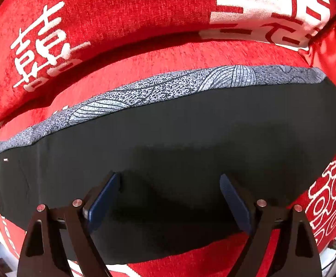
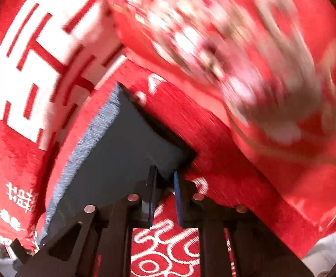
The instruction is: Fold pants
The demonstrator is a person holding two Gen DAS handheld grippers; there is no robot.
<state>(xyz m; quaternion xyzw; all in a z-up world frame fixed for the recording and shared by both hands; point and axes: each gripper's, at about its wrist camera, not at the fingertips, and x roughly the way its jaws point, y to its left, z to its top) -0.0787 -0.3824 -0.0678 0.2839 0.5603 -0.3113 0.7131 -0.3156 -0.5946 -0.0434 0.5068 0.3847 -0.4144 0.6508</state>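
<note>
The black pants (image 1: 191, 143) lie spread in a long band across the middle of the left wrist view, on a red sofa seat (image 1: 168, 55) covered in chenille-like fabric with white characters. Along the upper edge of the pants runs a grey patterned strip (image 1: 158, 87) with a speckled and leaf-line print, curving from the lower left of the frame up to the right. A small white mark sits on the black cloth near the left edge. Behind the seat, the red back cushion (image 1: 112, 9) fills the top of the frame, with a large white block of characters at the upper right.

The left hand-held gripper (image 1: 170, 198) sits at the bottom centre of its view, its blue-padded fingers (image 1: 103, 198) spread wide apart over the black fabric, holding nothing between them.

In the right wrist view, which is blurred, the pants (image 2: 121, 143) show as a dark wedge running from the centre toward the lower left, the grey strip (image 2: 84, 152) along their left side. A corner of the black cloth reaches down to the right hand-held gripper (image 2: 165, 180) at lower centre. Its fingers (image 2: 177, 196) stand close together with a narrow gap, and the cloth corner appears to run in between them; whether they truly pinch it cannot be told. A red patterned cushion (image 2: 271, 57) smears across the upper right.
</note>
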